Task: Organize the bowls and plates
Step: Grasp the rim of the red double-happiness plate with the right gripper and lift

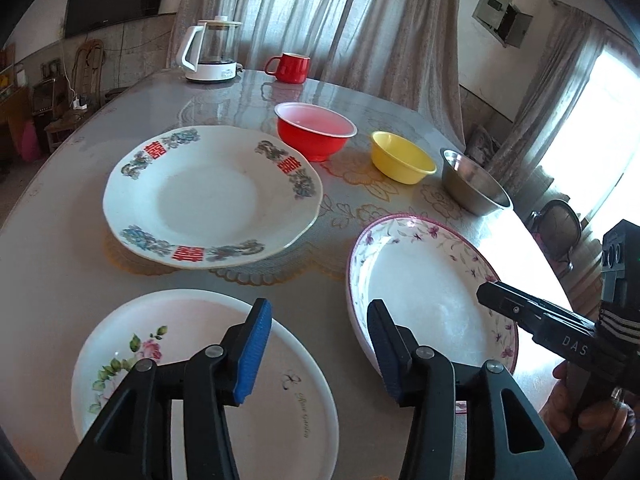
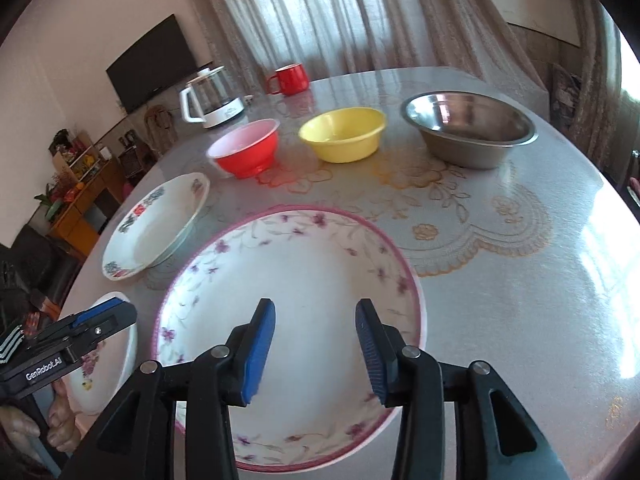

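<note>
Three plates lie apart on the table: a rose-print plate [image 1: 192, 332] at the near left, a purple-rimmed flowered plate [image 2: 304, 268] at the near right, and a large plate with red characters [image 1: 208, 196] behind them. A red bowl [image 1: 316, 132], a yellow bowl [image 1: 402, 156] and a steel bowl [image 1: 474, 184] stand in a row farther back. My left gripper [image 1: 320, 312] is open and holds nothing, hovering over the gap between the two near plates. Above the purple-rimmed plate my right gripper [image 2: 316, 308] is open too, with nothing in it.
A glass kettle on a white base [image 1: 210, 52] and a red mug [image 1: 290, 67] stand at the far side of the round table [image 2: 500, 280]. Curtains hang behind it. A hand [image 1: 568, 396] grips the right tool at the table's near right edge.
</note>
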Available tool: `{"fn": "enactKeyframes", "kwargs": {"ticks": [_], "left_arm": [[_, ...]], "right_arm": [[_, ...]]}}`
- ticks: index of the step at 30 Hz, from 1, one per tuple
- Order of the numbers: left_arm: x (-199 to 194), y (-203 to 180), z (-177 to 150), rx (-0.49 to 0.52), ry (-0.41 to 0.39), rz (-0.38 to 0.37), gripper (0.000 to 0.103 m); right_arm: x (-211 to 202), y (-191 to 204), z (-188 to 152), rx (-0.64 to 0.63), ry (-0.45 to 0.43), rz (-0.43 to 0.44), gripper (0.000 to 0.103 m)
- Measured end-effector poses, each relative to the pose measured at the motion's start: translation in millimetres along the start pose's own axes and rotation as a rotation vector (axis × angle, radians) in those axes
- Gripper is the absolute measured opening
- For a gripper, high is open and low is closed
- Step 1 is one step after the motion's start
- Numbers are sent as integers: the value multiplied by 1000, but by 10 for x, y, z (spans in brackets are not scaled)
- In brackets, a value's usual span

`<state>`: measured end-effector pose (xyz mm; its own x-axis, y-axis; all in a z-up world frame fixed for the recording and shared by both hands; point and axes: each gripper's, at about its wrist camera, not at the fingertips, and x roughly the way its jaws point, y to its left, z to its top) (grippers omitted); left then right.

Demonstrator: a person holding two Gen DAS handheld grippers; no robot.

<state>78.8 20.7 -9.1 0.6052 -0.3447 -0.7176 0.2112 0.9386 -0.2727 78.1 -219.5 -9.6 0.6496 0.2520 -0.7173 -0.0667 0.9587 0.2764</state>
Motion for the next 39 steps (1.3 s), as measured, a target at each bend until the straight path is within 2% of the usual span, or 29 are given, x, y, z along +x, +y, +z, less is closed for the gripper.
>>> {"fn": "enactKeyframes", "kwargs": {"ticks": [2,3,4,6,10,12,14,17,19,24,28,32,36,39], "left_arm": [[-25,100,26,-21,-5,-1,56],[-34,154,38,-38,-5,1,58],[-40,210,50,-53,-5,9,63],[-63,341,72,-78,-8,11,64],[-140,592,137,-116,-36,32,65],[-170,727,192,-132,-53,48,72],[-185,882,247,-162,-62,63,73],[-166,1100,347,-189,-54,73,73],[-157,1224,408,-208,-62,81,73],[-49,1484,549,-243,-43,103,73],[35,1695,635,-298,-35,73,71],[70,1780,726,-301,-60,56,71],[178,1830,812,-309,-47,17,71],[274,1801,877,-275,-38,20,66]], "right_arm": [[76,134,32,-16,16,75,53],[111,199,49,-18,21,117,61],[149,259,70,-17,27,166,65],[251,367,117,-6,48,251,66],[497,507,219,61,99,403,79],[622,563,287,93,123,460,79],[742,609,363,123,143,498,79],[889,664,475,146,164,507,78],[997,679,566,178,190,524,62],[1182,692,749,182,182,465,62],[1290,739,857,160,193,423,44],[1360,764,902,164,205,417,44],[1468,745,932,189,224,385,44],[1507,722,957,204,227,378,44]]}}
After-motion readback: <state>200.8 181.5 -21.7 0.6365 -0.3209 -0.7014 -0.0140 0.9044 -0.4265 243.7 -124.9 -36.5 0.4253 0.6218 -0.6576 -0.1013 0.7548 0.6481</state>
